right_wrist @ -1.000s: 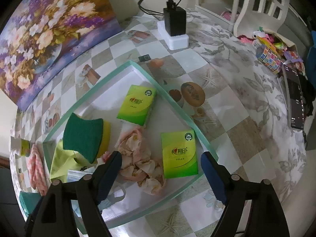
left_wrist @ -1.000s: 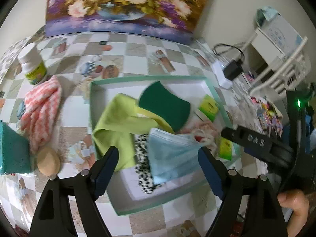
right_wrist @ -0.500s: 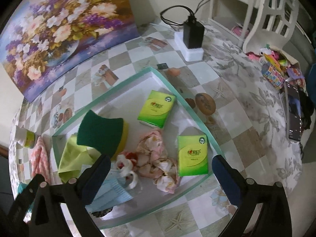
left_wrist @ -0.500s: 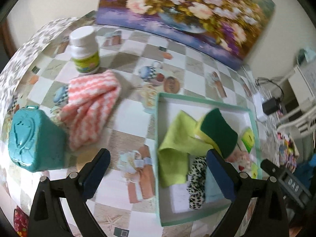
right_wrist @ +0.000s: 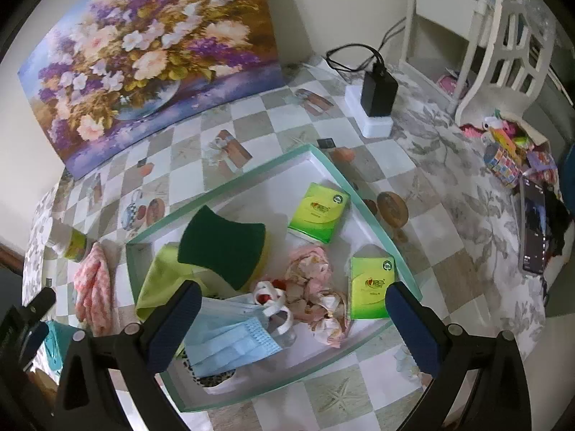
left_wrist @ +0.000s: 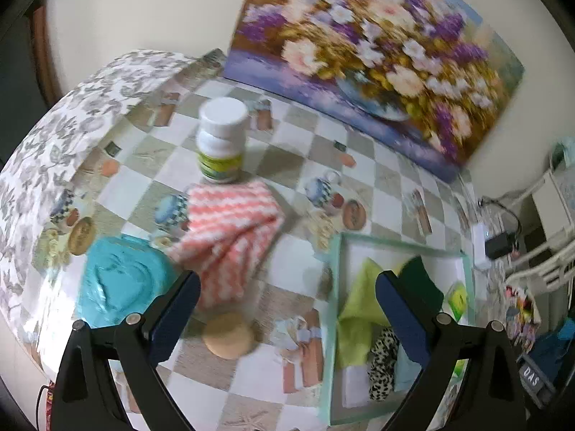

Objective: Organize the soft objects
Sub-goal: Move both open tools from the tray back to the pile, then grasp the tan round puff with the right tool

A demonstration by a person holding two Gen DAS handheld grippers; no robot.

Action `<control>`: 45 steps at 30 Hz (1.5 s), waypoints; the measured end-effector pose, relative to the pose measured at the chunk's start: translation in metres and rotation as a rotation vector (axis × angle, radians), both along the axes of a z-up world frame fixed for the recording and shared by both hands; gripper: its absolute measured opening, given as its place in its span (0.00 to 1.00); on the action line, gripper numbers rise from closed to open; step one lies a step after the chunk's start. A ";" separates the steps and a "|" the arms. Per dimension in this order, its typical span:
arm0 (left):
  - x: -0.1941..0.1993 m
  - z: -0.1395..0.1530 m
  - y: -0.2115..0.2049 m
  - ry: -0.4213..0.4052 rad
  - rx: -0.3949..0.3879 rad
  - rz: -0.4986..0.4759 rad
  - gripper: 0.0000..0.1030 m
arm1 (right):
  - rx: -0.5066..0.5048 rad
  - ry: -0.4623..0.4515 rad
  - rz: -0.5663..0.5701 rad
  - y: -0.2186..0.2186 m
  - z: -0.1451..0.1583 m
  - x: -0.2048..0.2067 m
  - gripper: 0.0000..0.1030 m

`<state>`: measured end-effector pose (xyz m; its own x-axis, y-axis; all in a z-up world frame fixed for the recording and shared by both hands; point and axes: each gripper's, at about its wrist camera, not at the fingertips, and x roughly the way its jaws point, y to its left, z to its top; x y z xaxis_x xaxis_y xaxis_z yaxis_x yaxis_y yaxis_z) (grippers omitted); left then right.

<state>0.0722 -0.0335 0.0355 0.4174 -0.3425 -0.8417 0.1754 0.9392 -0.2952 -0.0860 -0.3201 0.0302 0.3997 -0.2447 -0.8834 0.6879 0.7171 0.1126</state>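
Left gripper spread wide and empty above round tan sponge and pink-white striped cloth, both on table beside tray edge; likely light, limp, best pinched at a bunched fold.

You're clearly in somebody's home, at a table in a lived-in room. The tablecloth is a homey print of checks, teapots and grey leaves. A big flower painting leans on the wall at your 11 o'clock. At 1 o'clock there's a white carved chair and a charger plugged into a power strip. At 3 o'clock, a phone and colourful clutter.
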 end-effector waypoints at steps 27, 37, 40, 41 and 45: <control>0.051 0.000 0.158 0.014 -0.020 0.372 1.00 | 0.000 -0.006 0.296 0.109 -0.003 0.064 1.00; 0.062 -0.036 0.193 0.171 0.086 0.440 1.00 | 0.030 0.053 0.440 0.158 -0.029 0.092 1.00; 0.066 -0.045 0.198 0.199 0.117 0.457 1.00 | 0.035 0.076 0.488 0.172 -0.040 0.099 1.00; 0.067 -0.049 0.200 0.217 0.126 0.461 1.00 | 0.037 0.084 0.506 0.178 -0.045 0.102 1.00; 0.070 -0.063 0.203 0.273 0.119 0.464 1.00 | 0.049 0.109 0.555 0.193 -0.059 0.109 0.99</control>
